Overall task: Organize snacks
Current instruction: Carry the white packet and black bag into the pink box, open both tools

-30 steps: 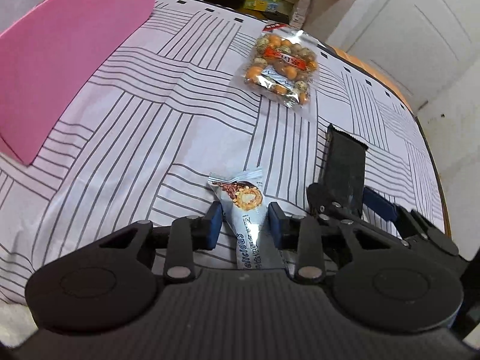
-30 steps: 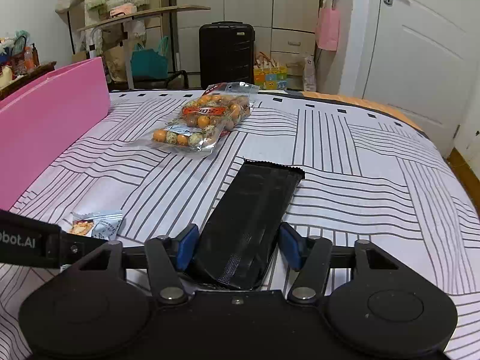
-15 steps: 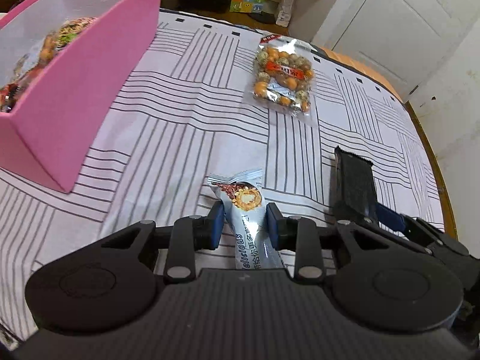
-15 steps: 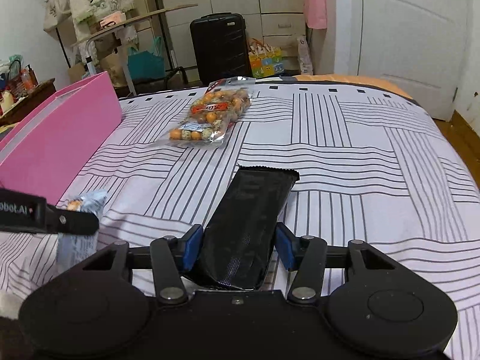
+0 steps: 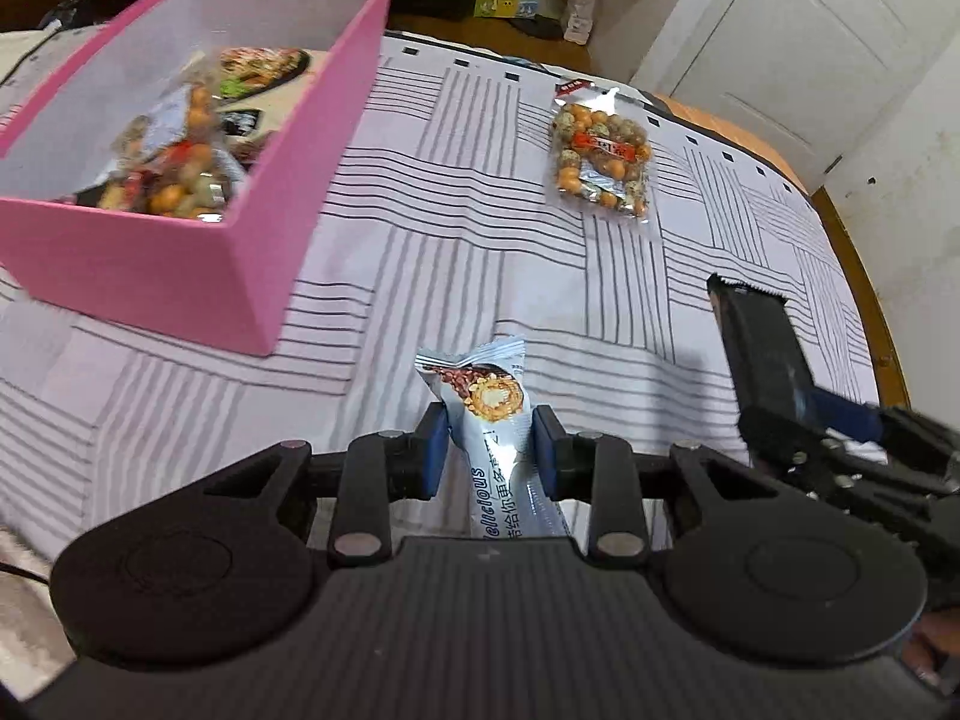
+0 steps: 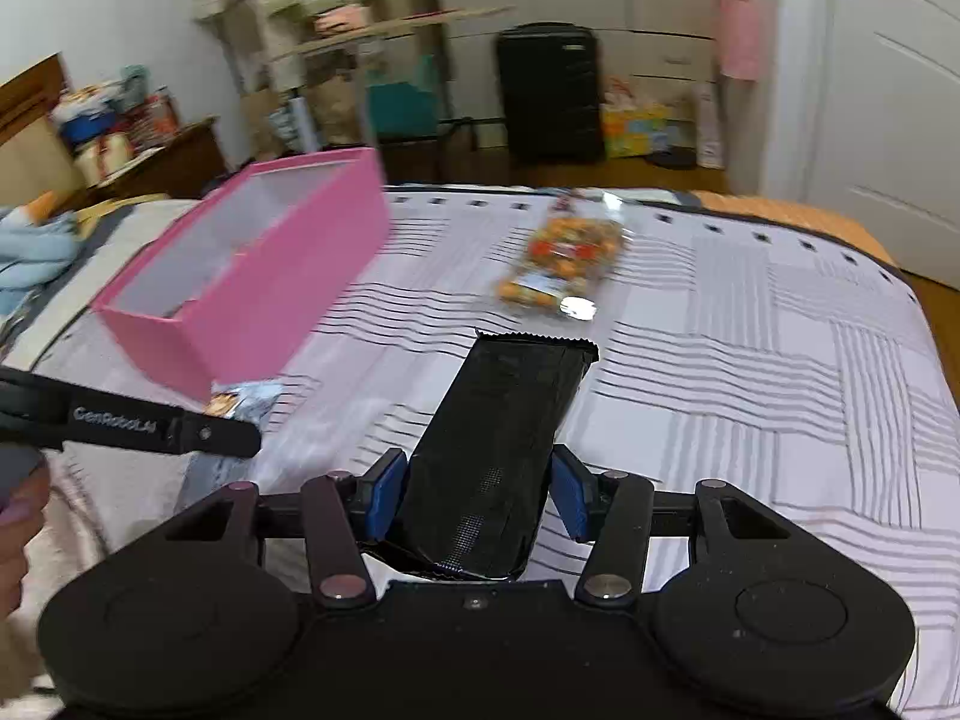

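Fingers (image 5: 433, 450) pinch crinkly silver foil packet (image 5: 489, 420).

- Right gripper (image 6: 474, 495): blue-padded fingers closed against both sides of a long black foil snack packet (image 6: 501, 456), which is lifted above the striped white bedspread (image 6: 750, 360).
- Left gripper (image 6: 237, 435): black finger at frame left; a small silver snack wrapper (image 6: 249, 399) shows behind it.
- Open pink rectangular box (image 6: 264, 264): far left on the bedspread.
- Clear bag of orange and speckled nuts (image 6: 564, 261): beyond the black packet, apart from it.
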Available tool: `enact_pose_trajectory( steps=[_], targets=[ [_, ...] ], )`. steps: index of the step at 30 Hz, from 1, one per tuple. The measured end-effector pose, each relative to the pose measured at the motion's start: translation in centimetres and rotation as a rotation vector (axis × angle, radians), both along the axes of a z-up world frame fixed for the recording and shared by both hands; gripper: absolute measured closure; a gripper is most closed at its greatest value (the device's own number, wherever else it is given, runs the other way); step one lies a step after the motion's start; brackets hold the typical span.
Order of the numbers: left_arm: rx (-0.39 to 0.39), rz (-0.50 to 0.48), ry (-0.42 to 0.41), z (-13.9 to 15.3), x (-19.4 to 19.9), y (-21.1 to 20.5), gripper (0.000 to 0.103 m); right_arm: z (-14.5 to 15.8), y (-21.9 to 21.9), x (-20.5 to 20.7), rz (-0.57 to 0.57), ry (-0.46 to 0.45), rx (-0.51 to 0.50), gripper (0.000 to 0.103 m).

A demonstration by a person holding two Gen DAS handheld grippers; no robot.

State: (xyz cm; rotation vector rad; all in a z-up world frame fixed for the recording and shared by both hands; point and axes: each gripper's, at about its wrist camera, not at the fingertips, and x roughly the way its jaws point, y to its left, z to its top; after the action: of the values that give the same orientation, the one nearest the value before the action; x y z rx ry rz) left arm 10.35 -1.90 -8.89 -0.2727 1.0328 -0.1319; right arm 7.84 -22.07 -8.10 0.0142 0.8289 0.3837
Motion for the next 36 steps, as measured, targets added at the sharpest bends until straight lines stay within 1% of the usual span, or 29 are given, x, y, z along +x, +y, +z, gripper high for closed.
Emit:
enact_pose_trajectory(
  steps=[5, 8, 12, 14, 17, 20, 22, 24, 26, 30, 32, 35, 36],
  targets=[
    [-0.019, -0.001, -0.043, 2.5, -1.8, 2.4, 0.074, 2.8, 2.3, -0.1, 0.104, 0.006, 0.039, 0.046],
    [-0.028, -0.001, -0.077, 4.2, -2.8, 4.0, 0.074, 4.2, 4.4, -0.1, 0.169, -0.007, 0.04, 0.046],
    [-0.032, 0.028, -0.133, 6.5, -3.8, 6.4, 0.074, 5.8, 7.9, 0.3, 0.265, -0.043, 0.036, 0.046],
    [-0.031, 0.046, -0.159, 7.3, -3.9, 7.6, 0.074, 6.6, 9.8, 0.9, 0.304, -0.075, 0.032, 0.046],
    [-0.021, 0.086, -0.204, 8.7, -3.6, 9.6, 0.074, 7.2, 12.5, 2.3, 0.325, -0.116, 0.016, 0.046],
    [-0.025, 0.116, -0.24, 9.5, -2.9, 11.7, 0.074, 7.1, 15.0, 4.5, 0.363, -0.138, 0.027, 0.046],
    [-0.012, 0.144, -0.253, 9.6, -2.0, 13.1, 0.074, 6.5, 16.6, 5.8, 0.369, -0.144, 0.024, 0.046],
    [0.019, 0.185, -0.24, 9.2, -0.5, 14.5, 0.074, 5.6, 18.3, 7.4, 0.383, -0.125, 0.026, 0.046],
    [0.027, 0.222, -0.238, 8.5, 0.9, 15.8, 0.074, 4.7, 19.8, 8.6, 0.395, -0.111, 0.016, 0.046],
    [0.009, 0.283, -0.213, 6.6, 4.1, 18.8, 0.074, 2.9, 23.0, 10.1, 0.408, -0.109, -0.063, 0.046],
    [0.027, 0.309, -0.192, 5.8, 5.2, 19.4, 0.074, 2.2, 24.0, 10.7, 0.408, -0.107, -0.089, 0.046],
    [0.051, 0.327, -0.192, 4.9, 6.4, 19.9, 0.074, 1.3, 25.2, 11.3, 0.403, -0.122, -0.127, 0.046],
    [0.056, 0.334, -0.19, 4.5, 6.9, 20.0, 0.073, 1.1, 25.4, 11.4, 0.402, -0.13, -0.135, 0.043]
  ],
)
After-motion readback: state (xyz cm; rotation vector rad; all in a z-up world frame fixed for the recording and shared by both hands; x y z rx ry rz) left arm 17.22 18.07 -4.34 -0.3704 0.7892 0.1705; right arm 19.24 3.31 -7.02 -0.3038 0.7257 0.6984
